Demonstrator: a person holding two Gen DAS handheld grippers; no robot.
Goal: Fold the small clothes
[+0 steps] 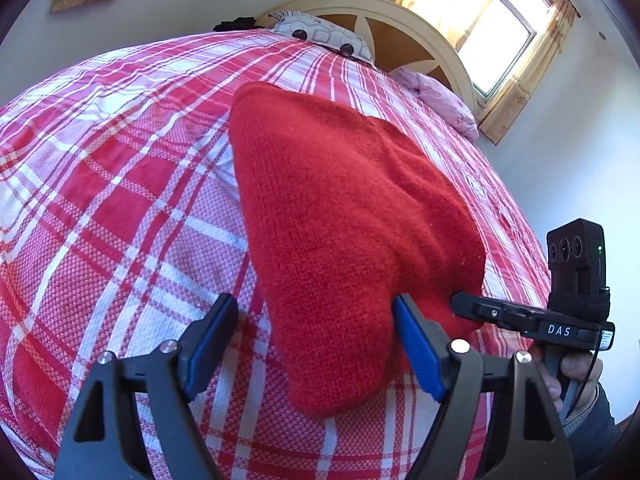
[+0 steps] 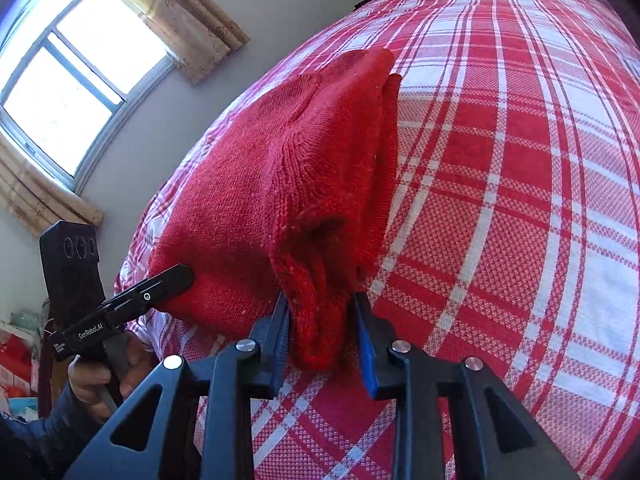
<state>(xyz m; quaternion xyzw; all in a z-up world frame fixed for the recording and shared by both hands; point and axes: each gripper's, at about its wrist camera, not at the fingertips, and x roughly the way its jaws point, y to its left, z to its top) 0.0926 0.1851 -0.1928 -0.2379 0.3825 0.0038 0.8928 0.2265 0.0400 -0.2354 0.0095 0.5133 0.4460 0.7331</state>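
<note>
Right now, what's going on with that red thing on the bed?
A person is folding a red knit sweater on a bed with a red-and-white plaid bedspread, holding a gripper in each hand. The right gripper has a bunched edge of the sweater between its pads and looks to be pinching it. The left gripper stands open around the near corner, only one pad against the knit, not gripping. The fold is not finished.

We see a bed under a red-and-white plaid bedspread point(image 1: 120, 168), a patterned pillow point(image 1: 324, 34) against the cream headboard point(image 1: 420, 28), a pink quilt point(image 1: 440, 100), and a curtained window point(image 2: 76, 80).
</note>
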